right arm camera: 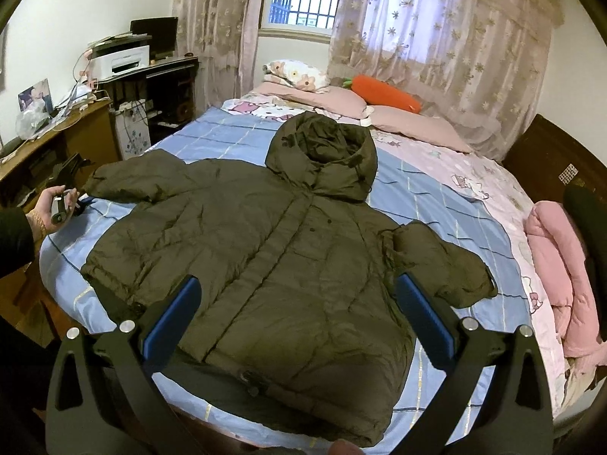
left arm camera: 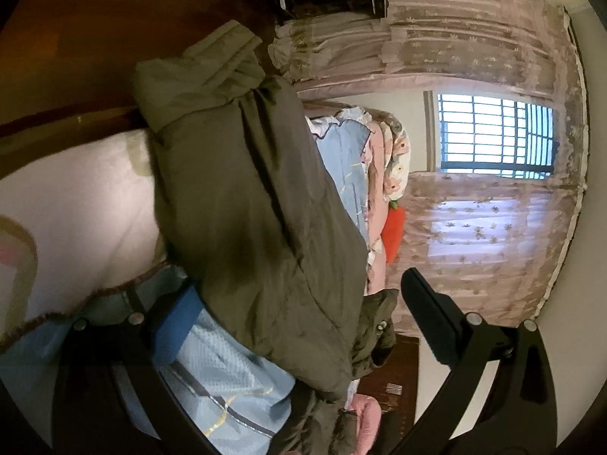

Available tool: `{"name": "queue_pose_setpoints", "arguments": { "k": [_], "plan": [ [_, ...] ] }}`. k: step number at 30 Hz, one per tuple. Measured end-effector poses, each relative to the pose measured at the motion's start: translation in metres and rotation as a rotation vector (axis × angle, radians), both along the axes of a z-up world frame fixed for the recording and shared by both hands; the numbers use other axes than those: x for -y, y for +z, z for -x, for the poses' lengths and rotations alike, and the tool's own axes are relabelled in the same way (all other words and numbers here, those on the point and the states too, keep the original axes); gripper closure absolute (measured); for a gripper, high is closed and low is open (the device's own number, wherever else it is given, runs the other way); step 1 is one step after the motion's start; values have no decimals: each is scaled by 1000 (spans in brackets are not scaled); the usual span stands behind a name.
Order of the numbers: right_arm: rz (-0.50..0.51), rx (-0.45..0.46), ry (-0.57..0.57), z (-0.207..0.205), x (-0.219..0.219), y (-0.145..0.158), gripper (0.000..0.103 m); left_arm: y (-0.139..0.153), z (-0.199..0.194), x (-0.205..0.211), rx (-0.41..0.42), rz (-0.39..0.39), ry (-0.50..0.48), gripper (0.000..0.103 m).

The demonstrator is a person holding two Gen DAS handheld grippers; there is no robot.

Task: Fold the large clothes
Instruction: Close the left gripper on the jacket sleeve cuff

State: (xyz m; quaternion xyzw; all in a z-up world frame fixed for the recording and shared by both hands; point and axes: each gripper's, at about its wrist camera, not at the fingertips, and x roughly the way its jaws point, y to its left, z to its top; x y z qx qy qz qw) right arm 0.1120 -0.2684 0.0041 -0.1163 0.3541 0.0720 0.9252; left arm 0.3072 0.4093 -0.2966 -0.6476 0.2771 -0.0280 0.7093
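Hovering at the lower middle of the right wrist view, the right hand-held gripper (right arm camera: 296,311) has its blue-padded fingers wide apart over the hem half of the jacket (right arm camera: 265,250), clamped on nothing and seemingly clear of the cloth. That dark olive hooded jacket lies front up and spread flat on the bed (right arm camera: 436,197), hood (right arm camera: 322,151) toward the pillows in the upper middle, one sleeve reaching to the left edge of the frame and the other sleeve (right arm camera: 444,261) bent at right centre.

In the left wrist view the left hand-held gripper (left arm camera: 292,311) also stands apart: the sleeve end (left arm camera: 235,174) runs up the middle of the frame between its fingers, the blue pad at lower left lying against the cloth while the black finger at lower right stands free of it. From the right wrist view this hand-held gripper sits at the far left, just beside the sleeve cuff.

My reading is that folding has not begun; the step in hand is taking hold of the left-of-frame sleeve. The next move likely calls for closing on the cuff and carrying it across the chest, then doing likewise with the other sleeve.

No brand or legible writing shows; the pink sheet (right arm camera: 466,182) carries cartoon cat prints only
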Motion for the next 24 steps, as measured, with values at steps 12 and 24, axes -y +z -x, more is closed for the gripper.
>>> {"name": "queue_pose_setpoints", "arguments": {
  "k": [12, 24],
  "plan": [
    [22, -20, 17, 0, -3, -5, 1, 1, -3, -6, -24, -74, 72, 23],
    [51, -43, 28, -1, -10, -14, 1, -6, -12, -20, 13, -36, 174, 34]
  ]
}}
